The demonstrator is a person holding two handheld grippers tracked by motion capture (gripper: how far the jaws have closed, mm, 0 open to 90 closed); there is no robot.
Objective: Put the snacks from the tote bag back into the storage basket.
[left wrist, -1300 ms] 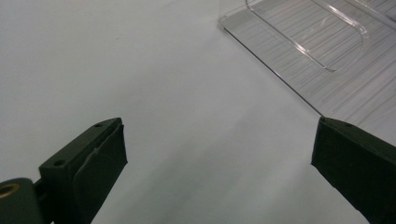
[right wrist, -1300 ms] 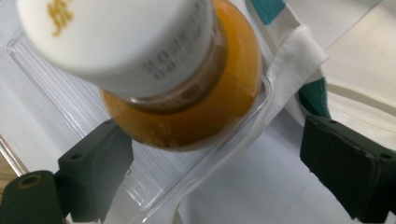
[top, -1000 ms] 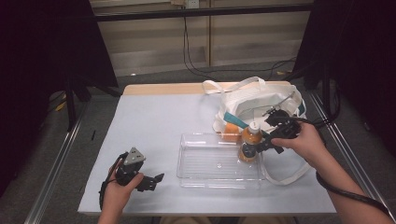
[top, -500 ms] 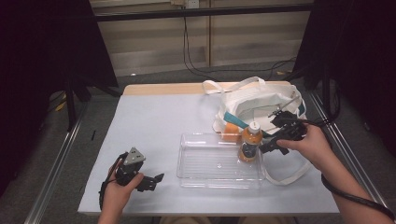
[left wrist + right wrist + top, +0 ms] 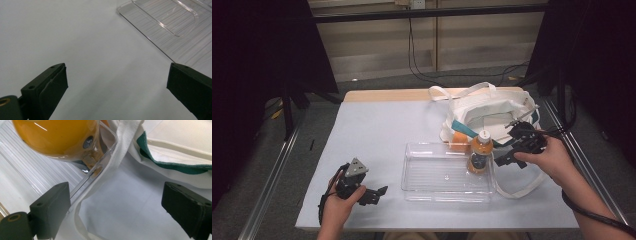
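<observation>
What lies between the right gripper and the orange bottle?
In the right gripper view, the tray's clear wall and the bag's white strap lie between the right gripper and the orange bottle.

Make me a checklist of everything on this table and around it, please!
Surface: pale table top, wooden strip along the far edge.
Job's things: orange drink bottle upright in the clear tray; white tote bag behind it, strap looping beside the tray.
Clutter: small orange thing between tray and bag.
Grippers: left gripper open, nothing between its jaws; right gripper open beside the bottle, not holding it.
Cables: one trailing from each gripper; more on the floor behind.
Surroundings: dark frame posts, metal rails along the table sides.
</observation>
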